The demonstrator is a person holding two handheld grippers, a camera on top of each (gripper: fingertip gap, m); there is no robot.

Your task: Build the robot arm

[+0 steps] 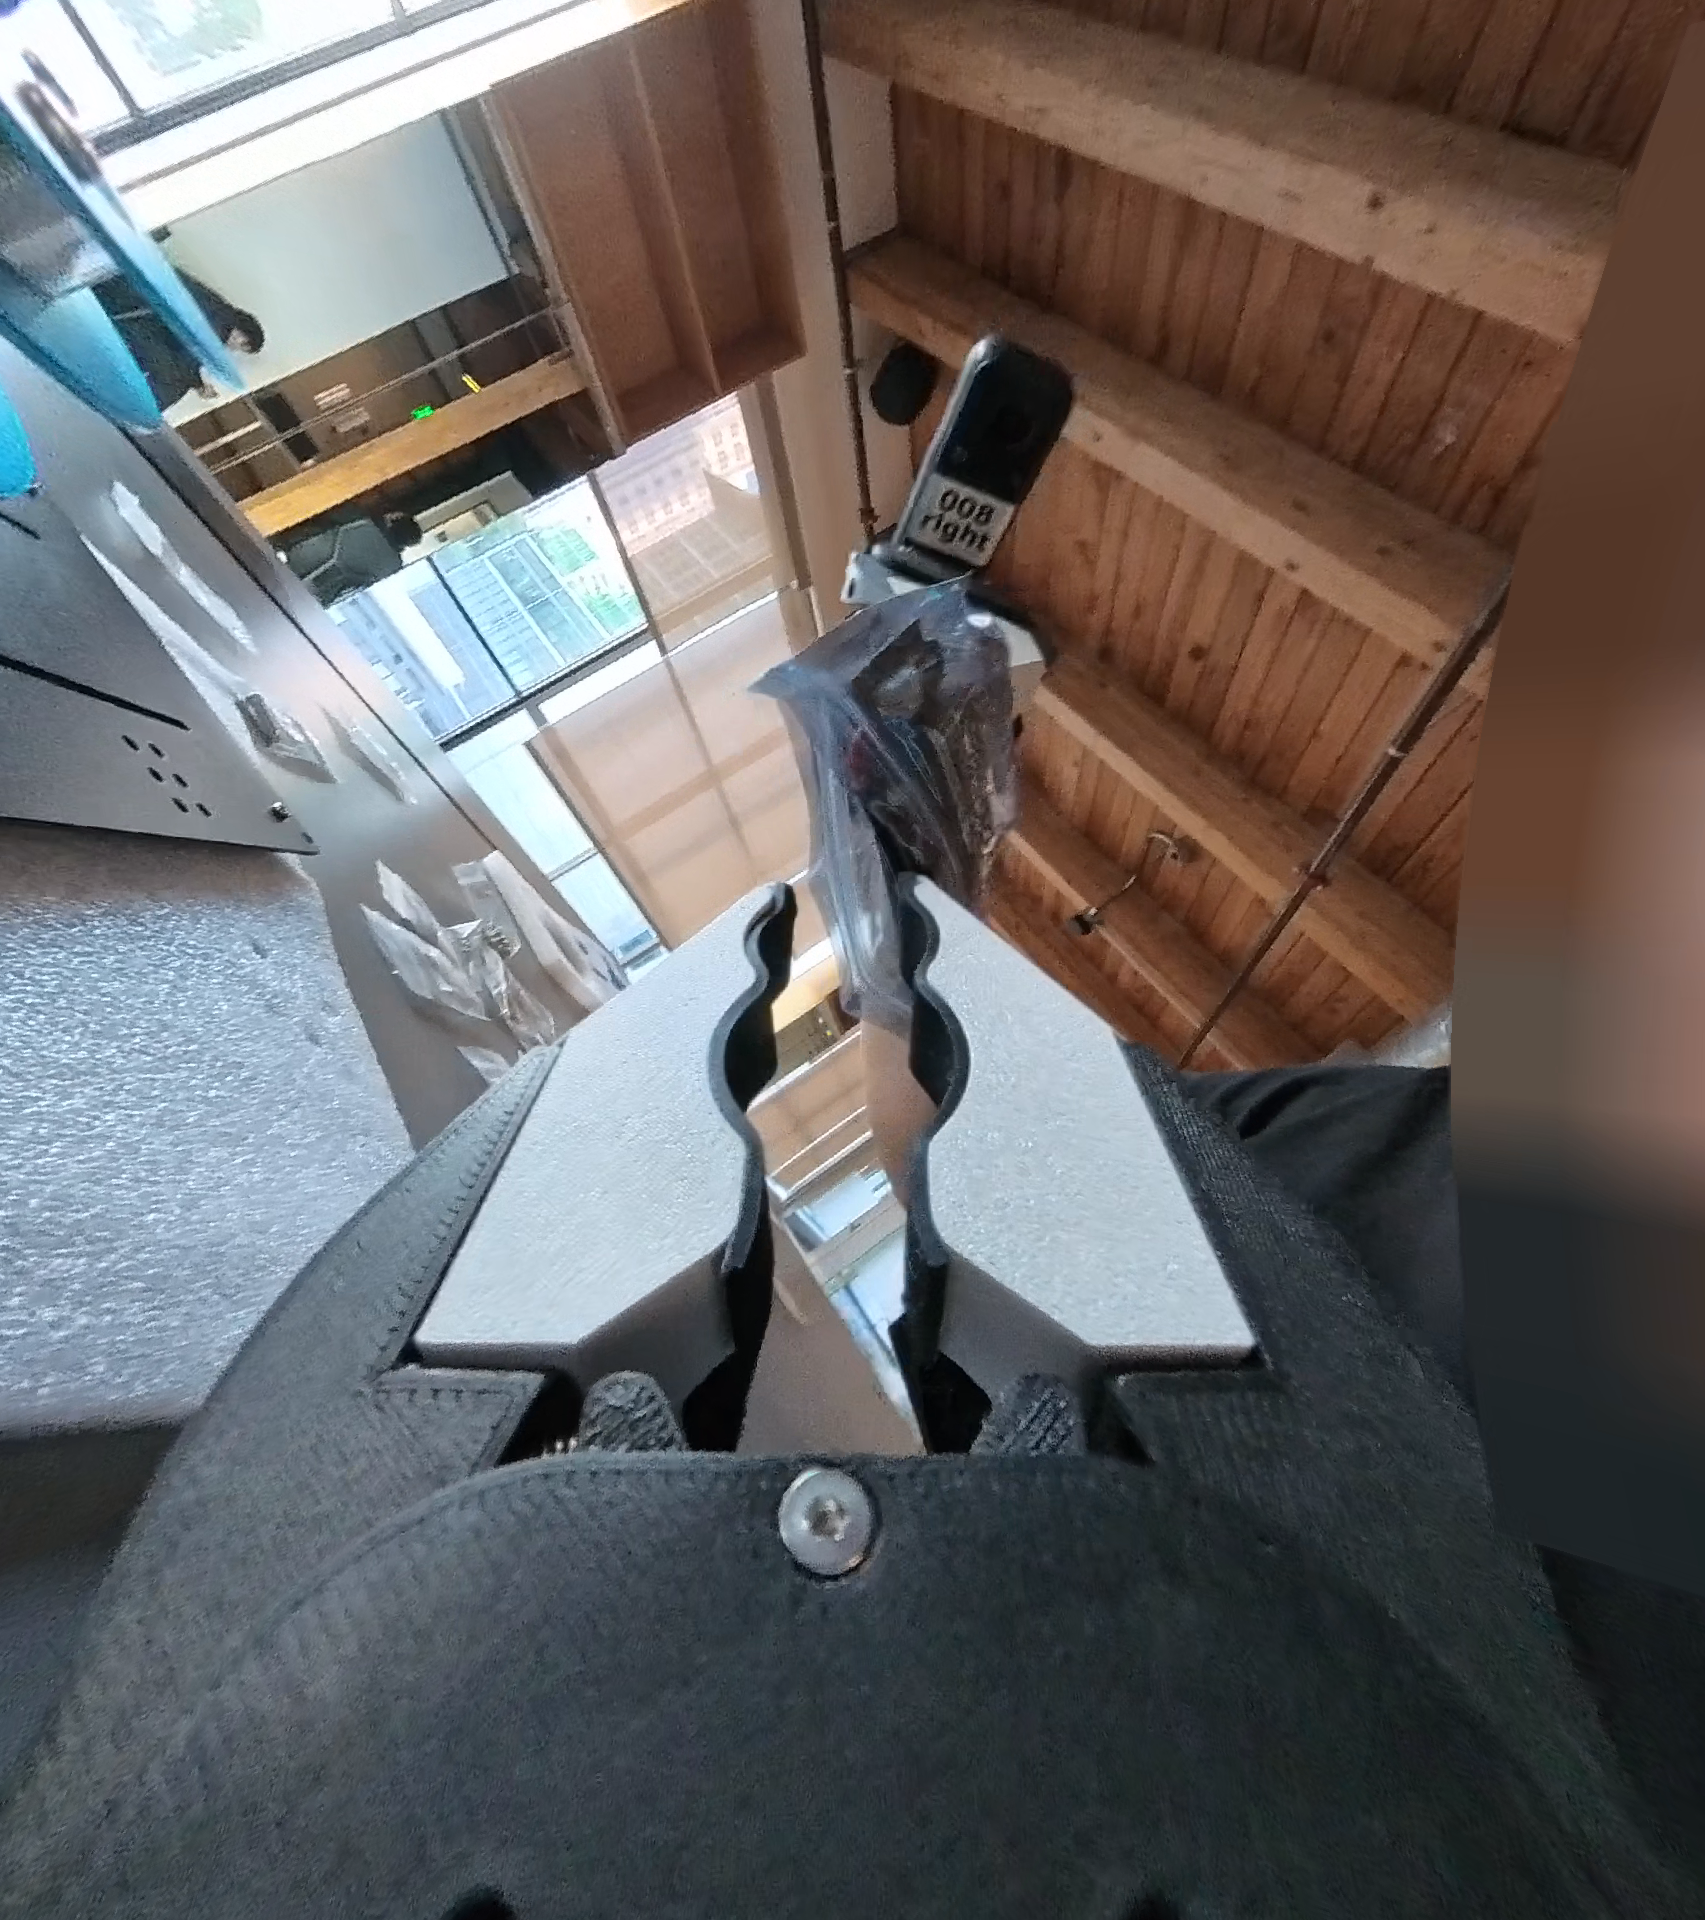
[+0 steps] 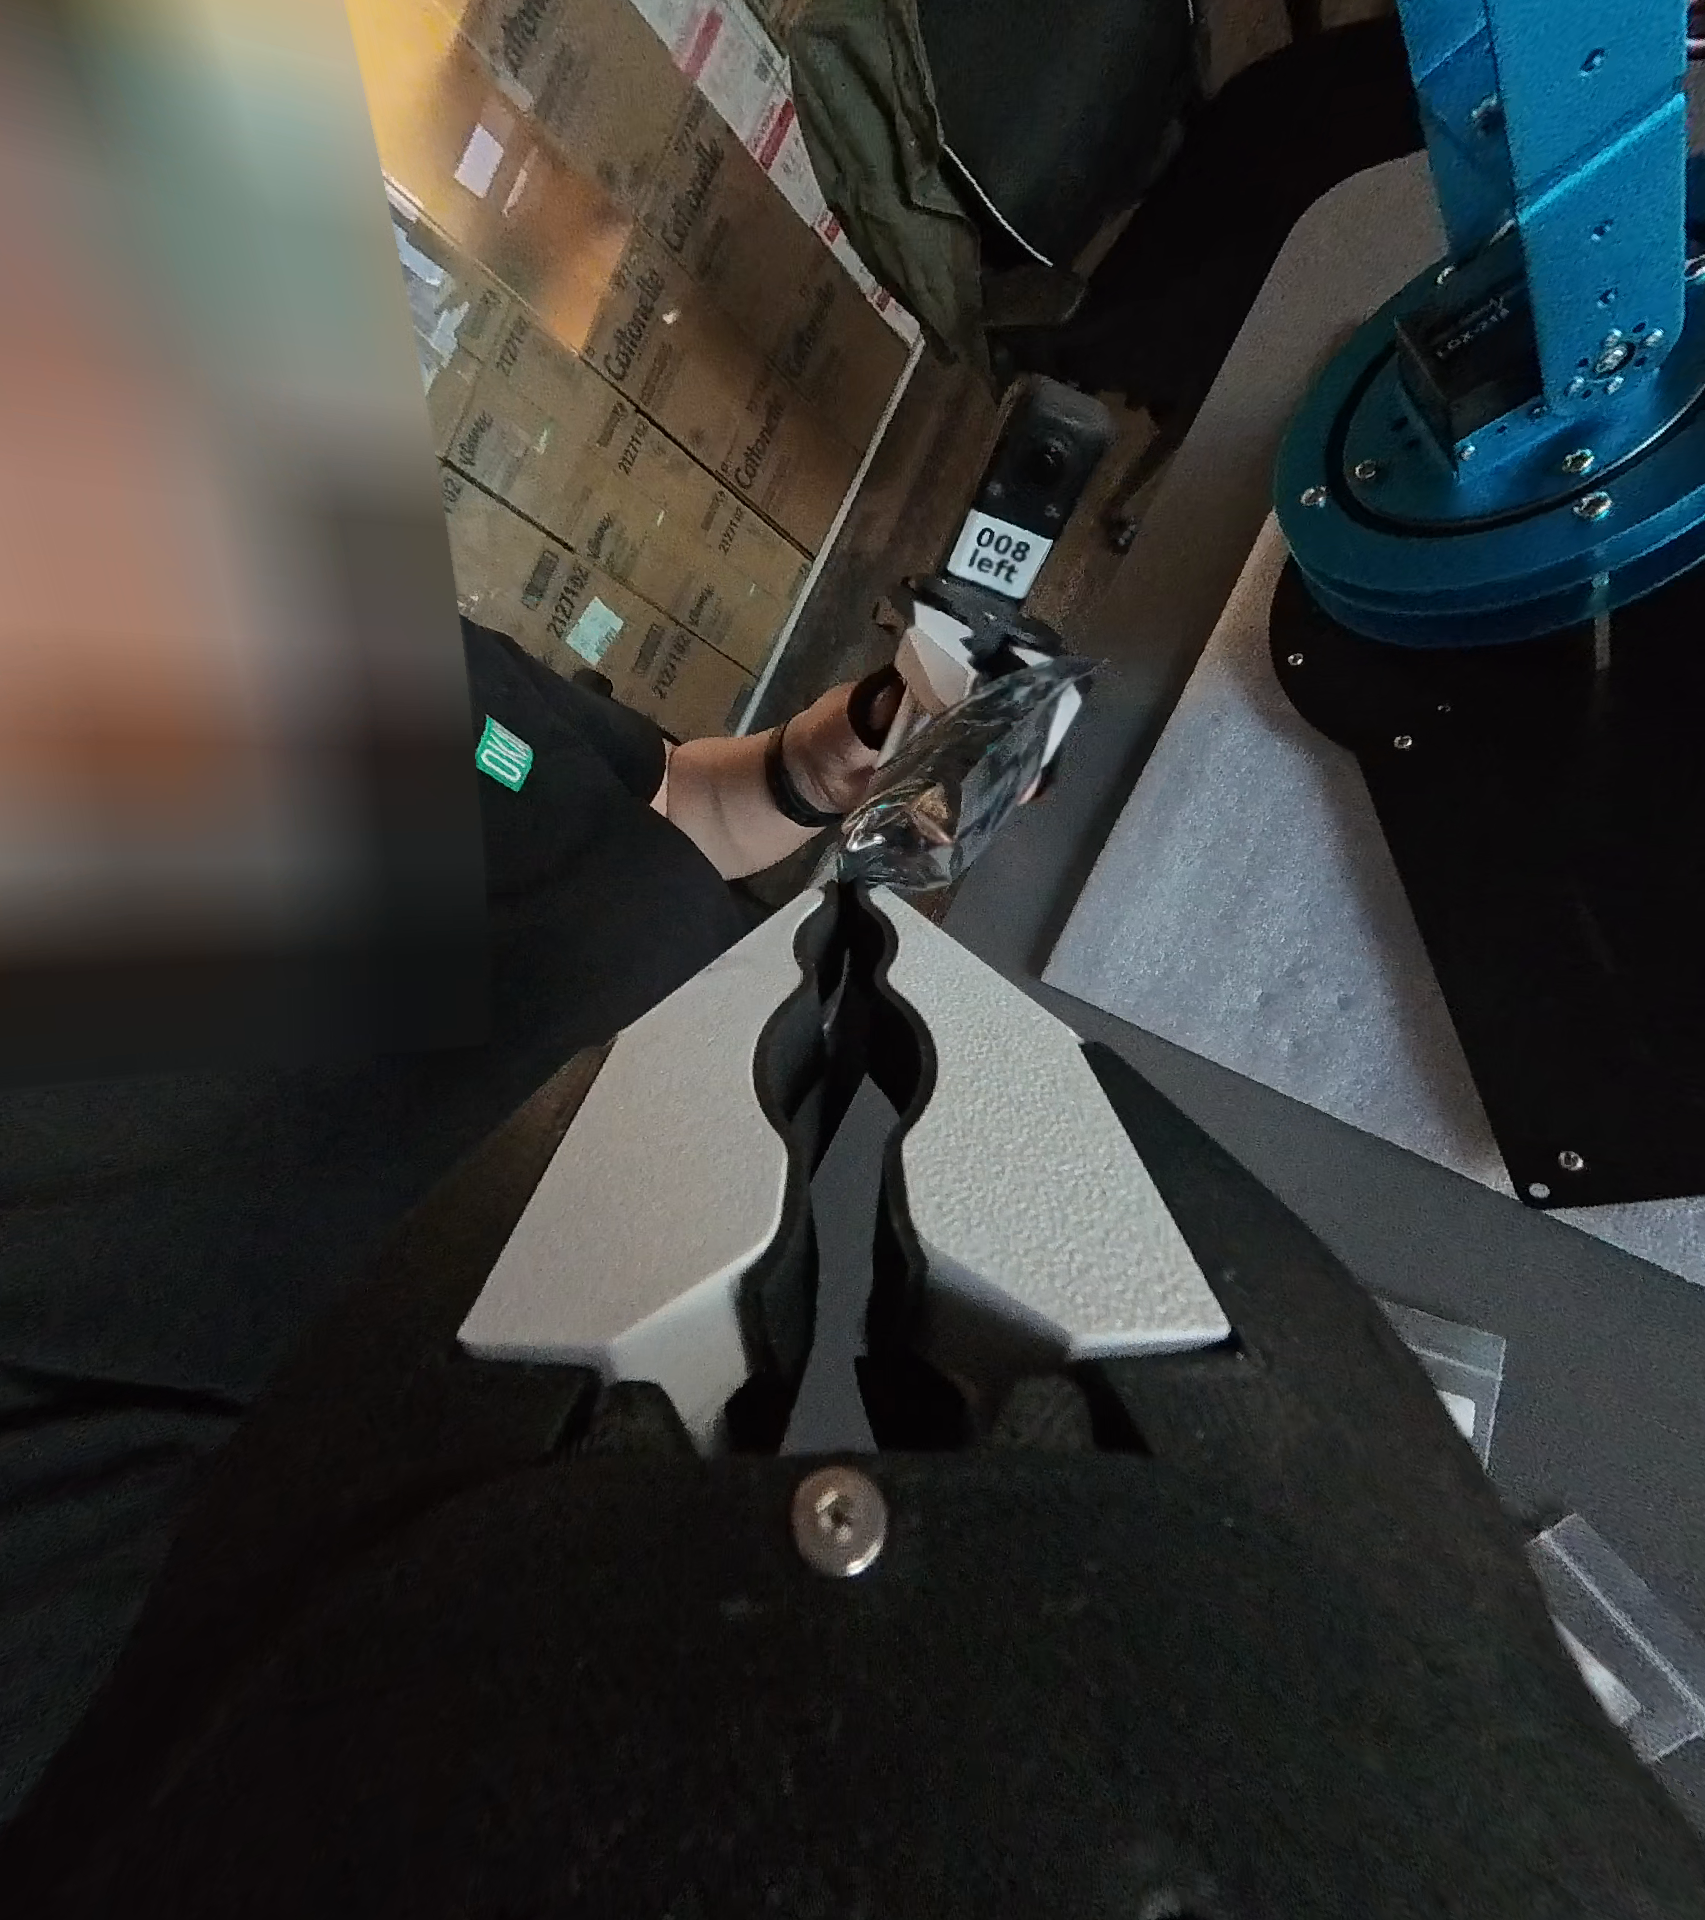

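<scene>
Both grippers, left (image 1: pixel 843 914) and right (image 2: pixel 853 914), clamp one small plastic bag (image 1: pixel 915 748) between them (fingers nearly together); hold both ends evenly.

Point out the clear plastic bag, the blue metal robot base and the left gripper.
clear plastic bag (image 1: pixel 905 748), left wrist view, dark contents at mid-bag
blue metal robot base (image 2: pixel 1430 540), right wrist view, disc rim
left gripper (image 1: pixel 843 925), left wrist view, between fingertips

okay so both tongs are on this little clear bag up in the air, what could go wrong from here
The clear bag hangs between the left tongs and right tongs, each pinching only an edge. Pulling apart could tear the film or slip one grip. If it opens, the small dark parts inside may scatter over the grey table.
</scene>
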